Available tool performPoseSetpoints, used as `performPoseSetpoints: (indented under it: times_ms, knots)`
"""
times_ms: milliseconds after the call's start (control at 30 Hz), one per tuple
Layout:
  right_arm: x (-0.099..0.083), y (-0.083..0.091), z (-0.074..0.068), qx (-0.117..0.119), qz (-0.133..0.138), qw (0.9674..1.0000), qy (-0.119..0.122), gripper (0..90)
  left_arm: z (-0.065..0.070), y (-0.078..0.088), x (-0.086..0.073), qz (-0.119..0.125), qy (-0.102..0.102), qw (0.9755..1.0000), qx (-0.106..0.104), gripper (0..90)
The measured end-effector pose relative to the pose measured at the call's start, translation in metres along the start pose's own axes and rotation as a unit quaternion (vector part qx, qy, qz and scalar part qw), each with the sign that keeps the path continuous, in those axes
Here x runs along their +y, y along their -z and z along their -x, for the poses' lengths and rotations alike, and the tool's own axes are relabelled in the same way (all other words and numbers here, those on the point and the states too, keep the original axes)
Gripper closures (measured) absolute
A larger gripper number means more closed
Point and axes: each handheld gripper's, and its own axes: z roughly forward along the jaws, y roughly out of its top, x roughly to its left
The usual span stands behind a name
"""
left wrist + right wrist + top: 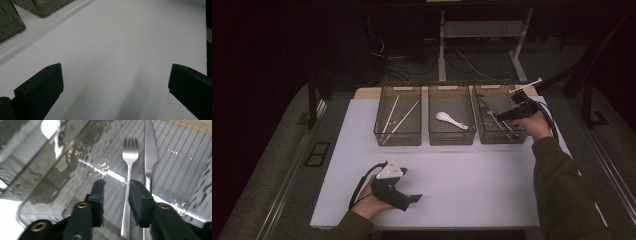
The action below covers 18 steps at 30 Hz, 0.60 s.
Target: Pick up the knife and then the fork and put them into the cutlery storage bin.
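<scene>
No brand, label or writing can be read on any bin, utensil or gripper. In the high view the right gripper (513,114) hangs over the right bin (518,137), the last of three dark see-through bins ranged along the far side of the white table (462,185), toward 1 o'clock. In the right gripper view its jaws stand narrowly parted above the bin floor; the fork (129,170) lies flat there, its handle running beside the inner face of the right-hand jaw, and whether that pad touches it I cannot quite tell, as the handle is blurred there. The knife (150,155) lies just beside the fork, toward 3 o'clock of it, both tips pointing to 12. The middle bin (452,137) holds a white spoon (451,120), the left bin (398,137) pale chopsticks (398,119). The left gripper (412,199) rests on the table at 7 o'clock, jaws spread wide with nothing between them; bare table lies open ahead of it up to the bin walls.
</scene>
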Motion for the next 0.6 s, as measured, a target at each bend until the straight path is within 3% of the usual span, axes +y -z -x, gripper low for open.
performPoseSetpoints:
  times_ms: [167,367,433,600]
  knots:
    - [-0.004,0.008,0.001,0.009,0.036,0.9992,-0.013,44.6,-0.001,0.0,0.0,0.0,-0.002,1.0,0.0,0.0]
    - [-0.011,0.015,0.0,-0.002,0.059,0.998,-0.021,35.0,-0.003,0.001,0.0,0.001,-0.002,1.0,0.003,0.0]
    - [-0.014,0.017,-0.001,-0.005,0.067,0.9977,-0.01,34.0,-0.004,0.001,0.001,0.002,-0.004,1.0,0.004,0.0]
    - [-0.022,0.024,-0.003,0.01,0.095,0.9954,-0.008,30.6,-0.004,0.002,0.001,0.006,-0.002,1.0,0.007,0.0]
